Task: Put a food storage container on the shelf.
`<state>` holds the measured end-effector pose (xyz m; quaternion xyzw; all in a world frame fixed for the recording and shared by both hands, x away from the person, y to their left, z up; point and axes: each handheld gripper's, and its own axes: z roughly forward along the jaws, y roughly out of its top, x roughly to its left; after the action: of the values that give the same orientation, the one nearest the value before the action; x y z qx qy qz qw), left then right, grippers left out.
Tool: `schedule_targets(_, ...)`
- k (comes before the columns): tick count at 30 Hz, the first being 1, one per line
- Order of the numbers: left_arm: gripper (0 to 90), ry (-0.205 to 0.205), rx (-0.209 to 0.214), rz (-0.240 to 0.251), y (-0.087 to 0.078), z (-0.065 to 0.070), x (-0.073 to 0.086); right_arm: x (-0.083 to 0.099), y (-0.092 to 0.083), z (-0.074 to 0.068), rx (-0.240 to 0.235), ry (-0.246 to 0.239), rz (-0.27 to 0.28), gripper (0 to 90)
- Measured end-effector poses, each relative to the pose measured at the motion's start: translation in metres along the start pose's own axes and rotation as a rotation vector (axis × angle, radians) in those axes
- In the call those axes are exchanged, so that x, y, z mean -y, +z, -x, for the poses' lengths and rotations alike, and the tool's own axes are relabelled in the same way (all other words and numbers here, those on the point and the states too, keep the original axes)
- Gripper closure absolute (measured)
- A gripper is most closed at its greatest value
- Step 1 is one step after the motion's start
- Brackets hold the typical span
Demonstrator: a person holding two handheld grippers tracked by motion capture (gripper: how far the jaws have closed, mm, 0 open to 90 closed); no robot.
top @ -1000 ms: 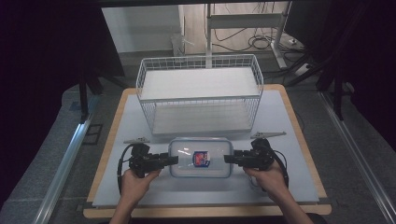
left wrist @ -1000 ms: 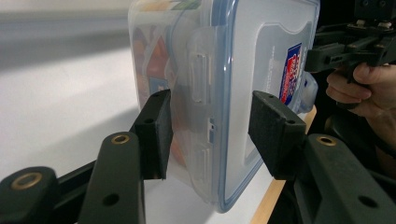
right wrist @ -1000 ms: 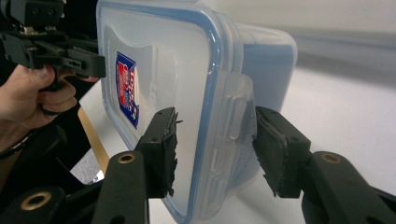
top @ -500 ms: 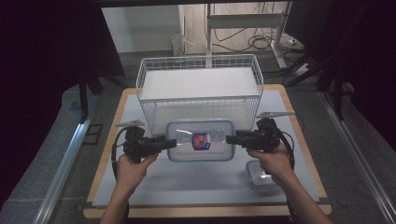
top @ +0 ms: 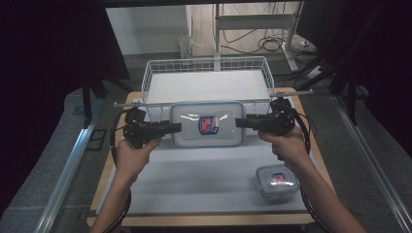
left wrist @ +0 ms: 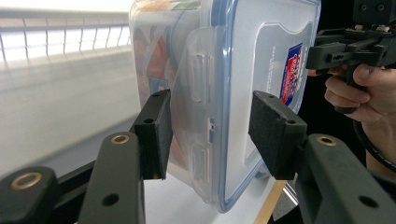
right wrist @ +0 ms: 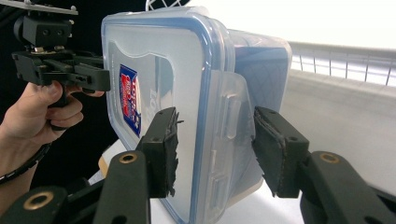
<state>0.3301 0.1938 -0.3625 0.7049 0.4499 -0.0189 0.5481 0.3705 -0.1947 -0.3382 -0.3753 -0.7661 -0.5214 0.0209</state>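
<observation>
A large clear plastic container (top: 194,132) with a blue-rimmed lid and a red and blue label hangs above the table, level, just in front of the white wire basket (top: 206,60). My left gripper (top: 174,128) is shut on its left end and my right gripper (top: 241,122) on its right end. In the left gripper view the pads (left wrist: 156,135) clamp the container (left wrist: 243,70) at its side latch, one on the body and one on the lid. The right gripper view shows the same grip (right wrist: 217,149) on the opposite latch of the container (right wrist: 187,70).
A small lidded container (top: 278,180) with the same label sits on the white mat (top: 194,179) at the front right, under my right forearm. The basket stands at the back of the wooden board. Dark floor and cables surround the table.
Both grippers have lifted the large container off the mat and carried it up and toward the basket. The small container at the front right has come into sight from under my right hand.
</observation>
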Motion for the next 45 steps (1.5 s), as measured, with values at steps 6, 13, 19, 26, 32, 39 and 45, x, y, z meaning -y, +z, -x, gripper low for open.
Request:
schedule_targets(6,50.6,-0.001,-0.004,0.009,-0.003,-0.002,-0.023,-0.022,0.000,0.001,0.000,0.002,0.014,51.3)
schedule_targets(13,50.4,-0.021,0.002,0.019,-0.002,-0.009,-0.046,-0.047,0.002,0.005,0.007,0.005,0.028,51.2)
schedule_targets(19,50.3,-0.042,0.003,0.016,0.001,-0.017,-0.060,-0.062,0.006,0.011,0.010,0.020,0.031,51.2)
schedule_targets(26,50.1,-0.070,-0.010,0.015,0.005,-0.021,-0.075,-0.077,0.011,0.020,0.014,0.043,0.030,50.9)
schedule_targets(32,49.6,-0.091,-0.032,0.008,0.011,-0.025,-0.085,-0.085,0.017,0.029,0.023,0.069,0.024,50.1)
schedule_targets(39,49.1,-0.117,-0.043,0.001,0.020,-0.032,-0.093,-0.093,0.023,0.038,0.041,0.090,0.021,49.4)
schedule_targets(45,49.1,-0.145,-0.042,-0.002,0.021,-0.036,-0.102,-0.097,0.027,0.046,0.031,0.124,0.031,49.0)
